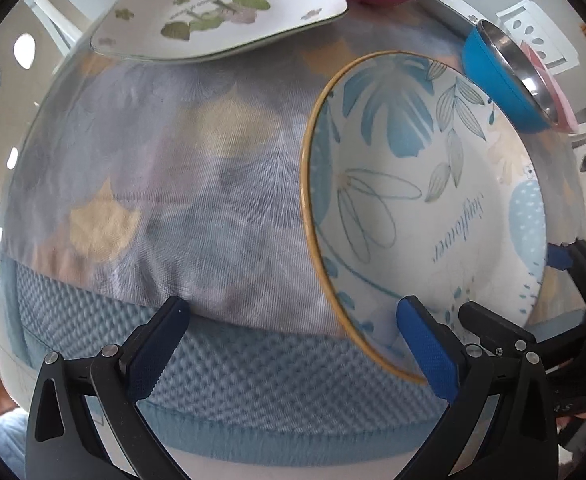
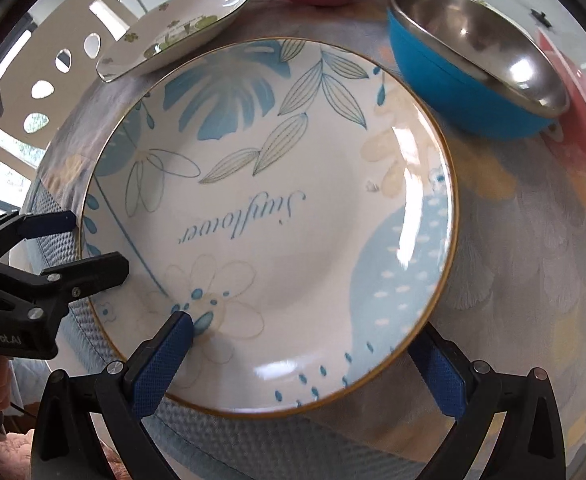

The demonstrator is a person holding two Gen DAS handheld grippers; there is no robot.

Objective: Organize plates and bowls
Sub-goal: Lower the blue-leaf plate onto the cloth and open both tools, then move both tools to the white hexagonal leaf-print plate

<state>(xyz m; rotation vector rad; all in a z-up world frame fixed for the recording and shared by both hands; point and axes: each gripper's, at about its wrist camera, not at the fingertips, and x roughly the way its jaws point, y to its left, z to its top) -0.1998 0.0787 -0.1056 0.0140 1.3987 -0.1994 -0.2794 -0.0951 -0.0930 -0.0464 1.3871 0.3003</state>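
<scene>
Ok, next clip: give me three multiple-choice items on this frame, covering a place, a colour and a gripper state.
1. Where is the blue bowl with the steel lining relative to the round blue-leaf plate?
A. stacked on it
B. beyond it, to the right
C. under it

2. What colour is the round plate's rim?
A. mustard yellow
B. red
C. black

3. How is the right gripper?
A. shut on the plate
B. open, straddling the plate's near edge
C. out of view

Answers: B, the bowl sits apart on the cloth; A, a yellow line edges it; B, its fingers stand wide apart.

White perforated chairs (image 1: 533, 28), daylit windows (image 2: 9, 176)
</scene>
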